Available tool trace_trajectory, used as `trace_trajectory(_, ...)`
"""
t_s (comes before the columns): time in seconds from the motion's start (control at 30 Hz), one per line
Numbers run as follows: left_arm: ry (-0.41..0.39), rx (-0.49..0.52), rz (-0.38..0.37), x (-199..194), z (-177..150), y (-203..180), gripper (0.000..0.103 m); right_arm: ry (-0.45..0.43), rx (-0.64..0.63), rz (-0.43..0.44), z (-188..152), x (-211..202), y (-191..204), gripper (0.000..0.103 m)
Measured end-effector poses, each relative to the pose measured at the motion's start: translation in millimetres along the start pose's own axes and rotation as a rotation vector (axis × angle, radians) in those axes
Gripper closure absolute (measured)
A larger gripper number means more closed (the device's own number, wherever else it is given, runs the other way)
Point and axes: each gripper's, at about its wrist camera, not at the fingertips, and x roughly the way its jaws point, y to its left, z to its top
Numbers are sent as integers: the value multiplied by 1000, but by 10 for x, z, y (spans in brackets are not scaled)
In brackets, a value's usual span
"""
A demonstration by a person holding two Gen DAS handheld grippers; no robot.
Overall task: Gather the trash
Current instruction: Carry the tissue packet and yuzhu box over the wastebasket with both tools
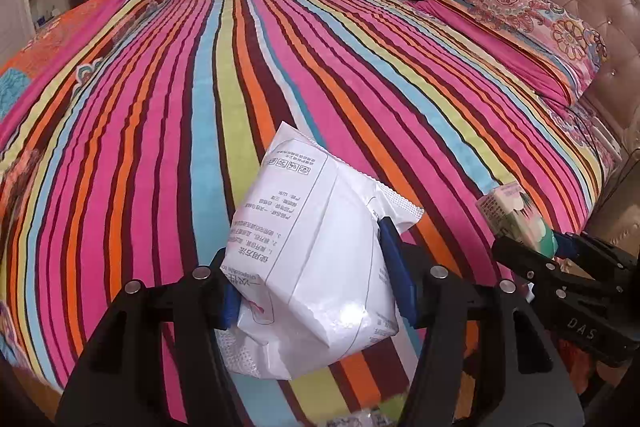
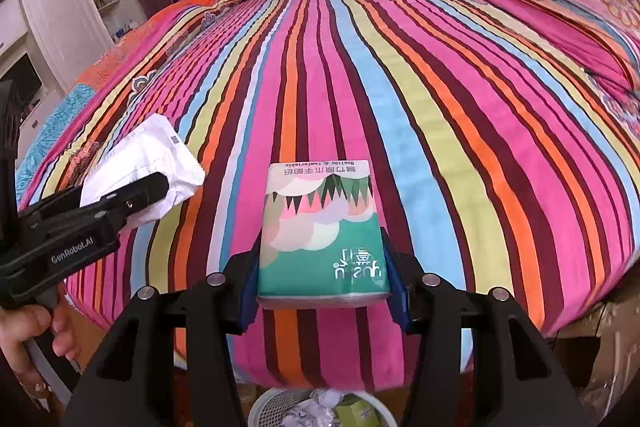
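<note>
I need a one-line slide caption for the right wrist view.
Right gripper holds a green tissue pack above a white wastebasket, beside the striped bed.

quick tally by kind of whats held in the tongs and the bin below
white packets: 1, in the left tongs
green tissue packs: 1, in the right tongs
waste bins: 1, with crumpled paper inside
total: 3

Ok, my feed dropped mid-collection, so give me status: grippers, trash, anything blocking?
Left gripper shut on white packet. Right gripper shut on green tissue pack. Wastebasket right below, nothing in the way.
</note>
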Motion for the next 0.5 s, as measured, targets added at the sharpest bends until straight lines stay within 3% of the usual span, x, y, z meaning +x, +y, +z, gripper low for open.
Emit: trace_trajectory(0.5, 30, 7, -18, -407, -796, -249, 45, 9, 40, 10, -562, -392, 9, 54)
